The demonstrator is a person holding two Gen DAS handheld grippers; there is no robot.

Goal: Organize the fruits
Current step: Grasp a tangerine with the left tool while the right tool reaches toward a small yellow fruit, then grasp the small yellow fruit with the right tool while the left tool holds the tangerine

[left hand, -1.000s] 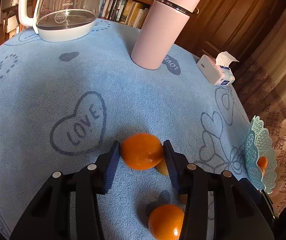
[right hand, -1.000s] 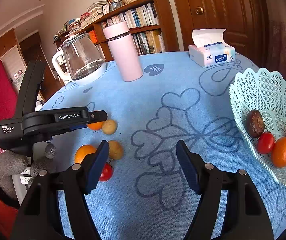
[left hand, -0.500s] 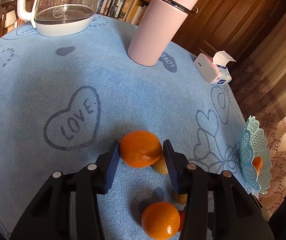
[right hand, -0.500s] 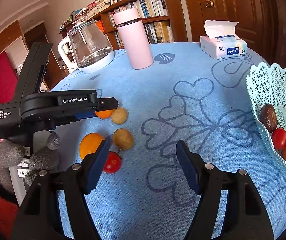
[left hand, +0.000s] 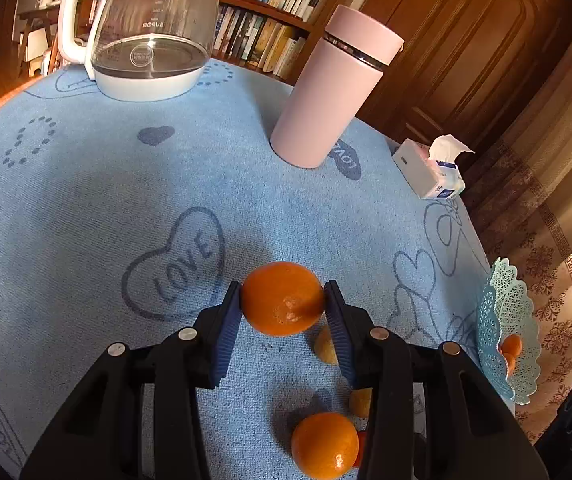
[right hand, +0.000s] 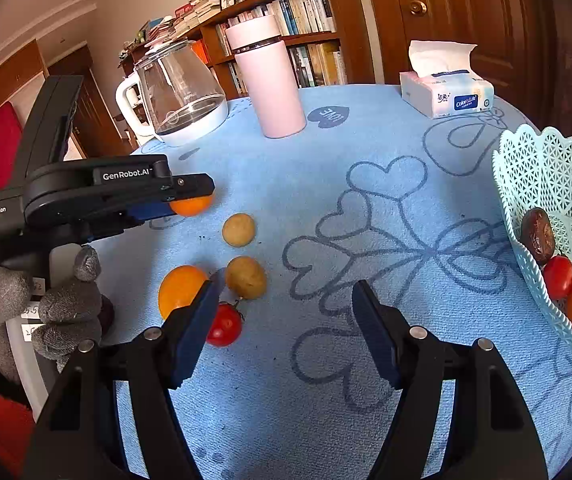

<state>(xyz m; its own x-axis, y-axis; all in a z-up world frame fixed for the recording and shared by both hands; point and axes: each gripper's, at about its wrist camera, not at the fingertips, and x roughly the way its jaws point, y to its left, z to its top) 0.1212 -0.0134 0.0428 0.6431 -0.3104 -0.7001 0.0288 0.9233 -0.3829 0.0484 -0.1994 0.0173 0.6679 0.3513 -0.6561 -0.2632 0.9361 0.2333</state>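
My left gripper (left hand: 282,306) is shut on an orange (left hand: 281,298) and holds it above the blue tablecloth; it also shows in the right wrist view (right hand: 191,205). A second orange (left hand: 324,445) lies below on the cloth (right hand: 179,290), beside a red tomato (right hand: 225,325) and two yellow-brown fruits (right hand: 238,230) (right hand: 245,277). My right gripper (right hand: 286,320) is open and empty, just right of these fruits. The pale green lace basket (right hand: 542,176) at the right edge holds a dark fruit (right hand: 538,235), a tomato and oranges.
A pink tumbler (right hand: 269,80), a glass kettle (right hand: 177,96) and a tissue box (right hand: 446,94) stand at the back of the round table (right hand: 366,200). A bookshelf and wooden doors are behind. The basket also shows at the table's right edge (left hand: 506,328).
My left gripper has lifted the orange higher off the cloth. My right gripper has moved closer to the loose fruits, leftward away from the basket.
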